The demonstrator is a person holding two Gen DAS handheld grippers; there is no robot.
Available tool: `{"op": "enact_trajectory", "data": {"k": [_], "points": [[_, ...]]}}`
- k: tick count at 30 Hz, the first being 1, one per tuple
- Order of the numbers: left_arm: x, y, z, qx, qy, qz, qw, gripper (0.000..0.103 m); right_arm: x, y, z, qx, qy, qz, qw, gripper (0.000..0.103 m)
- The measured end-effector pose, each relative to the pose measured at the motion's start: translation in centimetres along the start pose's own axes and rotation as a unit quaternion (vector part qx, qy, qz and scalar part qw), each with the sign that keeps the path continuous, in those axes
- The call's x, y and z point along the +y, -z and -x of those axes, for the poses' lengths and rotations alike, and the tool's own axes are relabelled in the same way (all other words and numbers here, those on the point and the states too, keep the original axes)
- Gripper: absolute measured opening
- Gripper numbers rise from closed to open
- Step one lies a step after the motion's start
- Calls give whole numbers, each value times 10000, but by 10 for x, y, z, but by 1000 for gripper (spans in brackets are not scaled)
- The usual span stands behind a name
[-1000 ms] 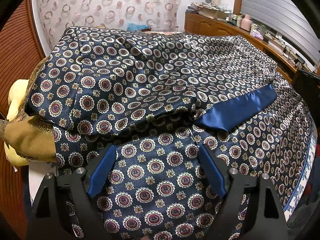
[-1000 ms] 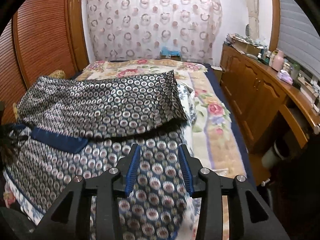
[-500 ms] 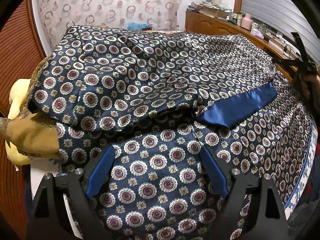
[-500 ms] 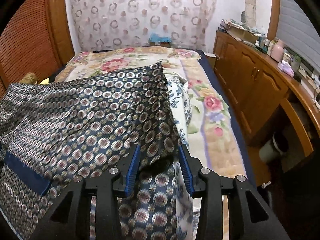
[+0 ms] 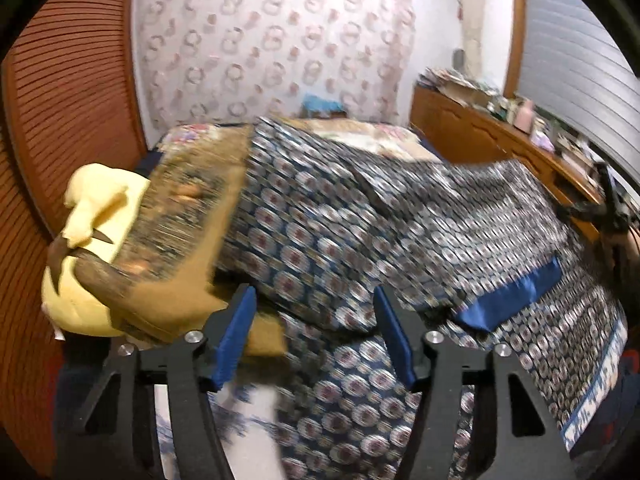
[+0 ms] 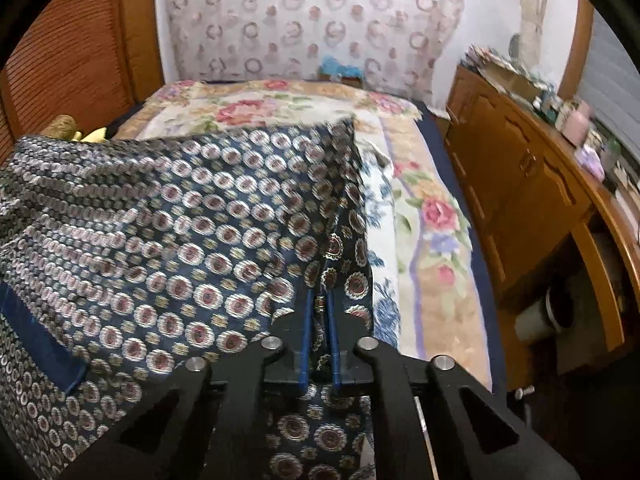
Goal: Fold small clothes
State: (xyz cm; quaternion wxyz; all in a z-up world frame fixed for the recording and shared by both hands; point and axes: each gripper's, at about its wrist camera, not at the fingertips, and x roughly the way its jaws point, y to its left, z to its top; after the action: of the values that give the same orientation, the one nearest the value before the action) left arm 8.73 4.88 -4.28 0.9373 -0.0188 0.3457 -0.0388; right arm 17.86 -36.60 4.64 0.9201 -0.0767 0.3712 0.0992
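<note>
A navy garment with round medallion print (image 5: 400, 232) and a plain blue band (image 5: 512, 300) lies folded over on the bed; it also shows in the right wrist view (image 6: 180, 220). My left gripper (image 5: 316, 316) is open and empty, just above the garment's near left edge. My right gripper (image 6: 320, 312) is shut on the garment's right edge, with cloth pinched between the blue pads (image 6: 307, 320). The right gripper also shows at the far right of the left wrist view (image 5: 608, 208).
A yellow plush toy (image 5: 96, 216) and a brown patterned cloth (image 5: 180, 216) lie at the bed's left side. The floral bedspread (image 6: 432, 208) shows to the right. A wooden cabinet (image 6: 528, 184) with clutter lines the right wall. A wooden slatted wall (image 5: 60, 120) is left.
My right gripper moved forward and closed on the garment's right edge. My left gripper pulled back and left, so the plush toy and brown cloth now fill its left side.
</note>
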Motion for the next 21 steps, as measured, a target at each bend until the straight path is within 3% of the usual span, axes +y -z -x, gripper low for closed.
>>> {"op": "enact_trajectory", "data": {"k": [4, 7, 9, 10, 14, 21], "points": [[13, -12, -7, -28, -314, 4, 9995, 59, 0, -7, 24, -452, -405, -154, 9980, 2], [21, -18, -16, 9, -255, 127, 9996, 59, -1, -14, 45, -778, -635, -315, 9944, 1], [24, -20, -22, 74, -199, 167, 9996, 43, 0, -13, 57, -916, -684, -308, 9930, 1], [24, -20, -25, 131, -151, 176, 9996, 30, 2, -10, 62, -963, -643, -233, 9930, 1], [22, -19, -30, 223, 0, 168, 9996, 7, 1, 1, 75, -972, -558, -131, 9936, 1], [11, -9, 3, -48, 331, 131, 9994, 3, -5, 15, 85, -952, -520, -214, 9939, 1]]}}
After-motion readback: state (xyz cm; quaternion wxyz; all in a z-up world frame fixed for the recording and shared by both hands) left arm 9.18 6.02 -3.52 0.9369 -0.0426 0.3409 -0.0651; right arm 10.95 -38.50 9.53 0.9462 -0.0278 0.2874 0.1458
